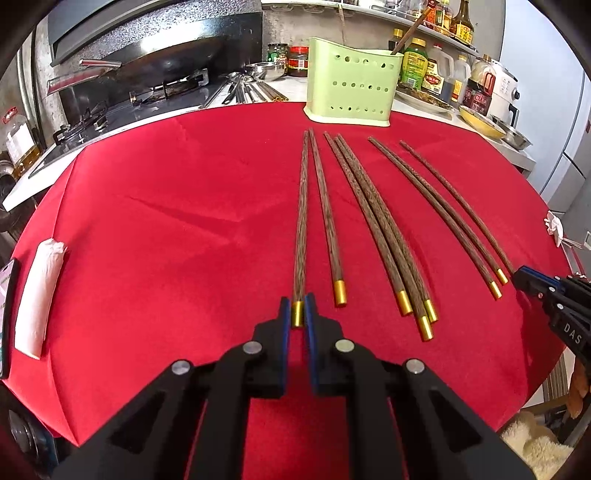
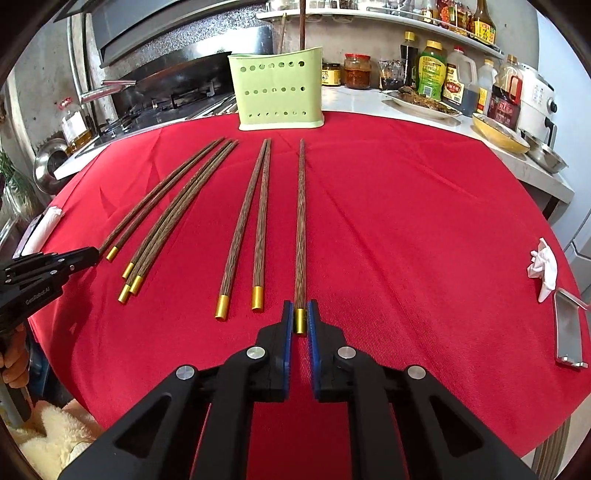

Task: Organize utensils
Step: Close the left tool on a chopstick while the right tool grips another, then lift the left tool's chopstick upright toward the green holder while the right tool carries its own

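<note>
Several brown wooden chopsticks with gold caps lie fanned on a red cloth (image 1: 166,221) (image 2: 424,240). My left gripper (image 1: 297,299) is shut on the gold cap of the leftmost chopstick (image 1: 301,221), which lies flat on the cloth. My right gripper (image 2: 300,303) is shut on the gold cap of the rightmost chopstick (image 2: 301,221), also flat. Each gripper shows at the edge of the other view, the right gripper (image 1: 519,275) and the left gripper (image 2: 94,254). A green perforated holder (image 1: 352,85) (image 2: 277,92) stands at the cloth's far edge with a chopstick (image 1: 410,29) in it.
A folded white napkin (image 1: 38,295) lies at the cloth's left edge. A crumpled tissue (image 2: 543,269) and a metal piece (image 2: 569,332) lie at its right edge. Behind are a stove with a wok (image 1: 147,74), sauce bottles (image 2: 432,70) and a yellow bowl (image 2: 498,133).
</note>
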Tool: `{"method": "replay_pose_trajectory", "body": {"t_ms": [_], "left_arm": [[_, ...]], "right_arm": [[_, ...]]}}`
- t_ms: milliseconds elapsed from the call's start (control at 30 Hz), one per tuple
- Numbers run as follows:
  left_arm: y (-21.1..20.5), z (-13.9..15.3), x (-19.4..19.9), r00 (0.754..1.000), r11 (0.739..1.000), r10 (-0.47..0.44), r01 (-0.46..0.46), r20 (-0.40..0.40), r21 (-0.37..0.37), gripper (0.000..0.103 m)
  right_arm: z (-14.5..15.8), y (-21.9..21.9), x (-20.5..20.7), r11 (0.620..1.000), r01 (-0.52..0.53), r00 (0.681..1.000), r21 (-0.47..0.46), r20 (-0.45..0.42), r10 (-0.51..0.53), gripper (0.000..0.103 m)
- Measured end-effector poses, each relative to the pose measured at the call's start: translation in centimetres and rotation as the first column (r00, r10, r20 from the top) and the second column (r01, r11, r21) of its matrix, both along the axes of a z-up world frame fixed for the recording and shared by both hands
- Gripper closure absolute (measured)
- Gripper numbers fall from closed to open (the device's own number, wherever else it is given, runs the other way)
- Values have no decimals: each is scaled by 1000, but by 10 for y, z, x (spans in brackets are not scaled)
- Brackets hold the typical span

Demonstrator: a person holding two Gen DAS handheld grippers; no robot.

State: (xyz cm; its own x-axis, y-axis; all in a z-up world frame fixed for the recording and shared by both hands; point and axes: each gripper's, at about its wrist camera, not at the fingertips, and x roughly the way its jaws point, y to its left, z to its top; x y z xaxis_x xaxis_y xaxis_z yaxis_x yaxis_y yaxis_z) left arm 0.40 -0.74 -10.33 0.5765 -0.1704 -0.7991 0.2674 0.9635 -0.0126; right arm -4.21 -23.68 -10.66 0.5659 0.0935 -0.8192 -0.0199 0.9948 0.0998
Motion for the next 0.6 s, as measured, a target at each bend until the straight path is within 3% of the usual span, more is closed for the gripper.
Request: {"method": "replay_pose_trajectory", "body": {"t_ms": [400, 600], "left_arm": [[-5, 0, 2, 999, 998, -54, 54, -1, -15, 91], [-13, -1, 1, 998, 997, -64, 63, 7, 35, 91]], "right_arm": [[-1, 1, -2, 1000, 7, 1000, -1, 18, -7, 92], [-1, 0, -3, 1000, 13, 1000, 5, 27, -13, 92]]}}
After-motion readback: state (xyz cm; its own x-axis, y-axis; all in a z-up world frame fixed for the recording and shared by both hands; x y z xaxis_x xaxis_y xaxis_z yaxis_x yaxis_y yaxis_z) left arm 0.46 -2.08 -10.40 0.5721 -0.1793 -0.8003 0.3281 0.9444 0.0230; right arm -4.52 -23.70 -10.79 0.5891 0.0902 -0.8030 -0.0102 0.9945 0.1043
